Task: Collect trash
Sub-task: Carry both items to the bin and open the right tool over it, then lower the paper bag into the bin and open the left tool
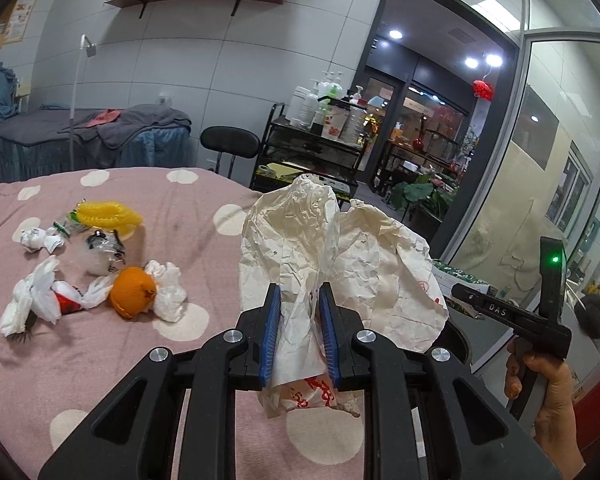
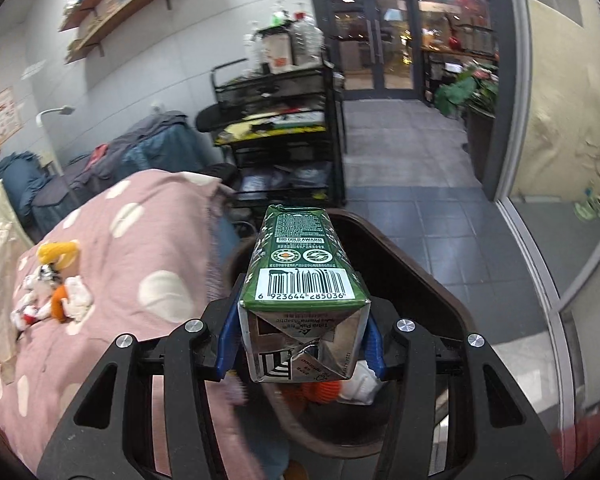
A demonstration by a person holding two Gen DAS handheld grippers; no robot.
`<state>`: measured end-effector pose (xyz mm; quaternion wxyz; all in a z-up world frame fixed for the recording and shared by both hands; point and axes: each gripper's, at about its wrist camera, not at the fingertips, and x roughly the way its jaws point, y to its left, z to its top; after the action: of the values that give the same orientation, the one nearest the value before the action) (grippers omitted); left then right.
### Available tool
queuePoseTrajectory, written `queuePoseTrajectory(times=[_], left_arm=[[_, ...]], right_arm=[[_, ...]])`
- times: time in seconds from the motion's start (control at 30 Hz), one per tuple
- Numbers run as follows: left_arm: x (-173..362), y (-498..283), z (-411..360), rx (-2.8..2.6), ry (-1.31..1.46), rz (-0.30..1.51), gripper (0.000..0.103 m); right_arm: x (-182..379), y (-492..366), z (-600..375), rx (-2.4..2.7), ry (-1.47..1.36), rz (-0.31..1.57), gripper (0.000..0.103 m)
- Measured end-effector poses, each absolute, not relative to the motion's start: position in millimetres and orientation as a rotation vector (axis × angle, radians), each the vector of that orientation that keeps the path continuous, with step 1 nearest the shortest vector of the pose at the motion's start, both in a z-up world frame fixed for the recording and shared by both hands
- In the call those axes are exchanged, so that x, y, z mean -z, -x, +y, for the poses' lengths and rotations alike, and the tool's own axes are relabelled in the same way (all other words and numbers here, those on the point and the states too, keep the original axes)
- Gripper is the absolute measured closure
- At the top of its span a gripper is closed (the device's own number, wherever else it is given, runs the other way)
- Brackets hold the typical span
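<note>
Left gripper [image 1: 300, 332] clamped on crumpled white paper bag [image 1: 320, 248], above pink dotted bed [image 1: 188, 200]: light, soft, crushable. Right gripper [image 2: 300, 340] clamped on green rectangular drink carton [image 2: 300, 264] above dark bin [image 2: 400, 264]: light, stiff; grip flat sides.

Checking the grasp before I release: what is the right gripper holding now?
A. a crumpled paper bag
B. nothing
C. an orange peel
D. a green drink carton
D: the right gripper is clamped on the green drink carton, above the dark bin.
</note>
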<state>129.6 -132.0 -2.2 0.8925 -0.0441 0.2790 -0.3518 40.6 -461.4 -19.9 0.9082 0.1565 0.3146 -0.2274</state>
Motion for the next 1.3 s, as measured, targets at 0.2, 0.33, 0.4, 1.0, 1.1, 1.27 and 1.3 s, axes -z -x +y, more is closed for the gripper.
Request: queuePoseTrajectory(times=[0.2, 0.33, 0.4, 1.0, 1.1, 1.27, 1.3], left_arm=[[5, -132, -159, 0.771, 0.056, 0.594, 0.083], [8, -136, -172, 0.788, 0.051, 0.610, 0.083], [9, -138, -180, 0.800, 0.047, 0.619, 0.083], [19, -139, -249, 0.917, -0.071, 0.668, 0.083], [20, -139, -265, 0.944, -0.099, 0.673, 0.083], [21, -138, -292, 0.984, -0.137, 0.685, 0.083], [22, -137, -298, 0.990, -0.147, 0.687, 0.083]], right_arm=[[53, -42, -499, 0.539, -0.368, 0.750, 0.053], [76, -51, -512, 0.524, -0.407, 0.836, 0.053], [87, -56, -517, 0.527, -0.418, 0.885, 0.053], [81, -39, -521, 0.620, -0.468, 0.789, 0.025], [73, -28, -521, 0.662, -0.447, 0.763, 0.025], [63, -9, -528, 0.722, -0.457, 0.716, 0.024], [61, -4, -530, 0.733, -0.462, 0.708, 0.024]])
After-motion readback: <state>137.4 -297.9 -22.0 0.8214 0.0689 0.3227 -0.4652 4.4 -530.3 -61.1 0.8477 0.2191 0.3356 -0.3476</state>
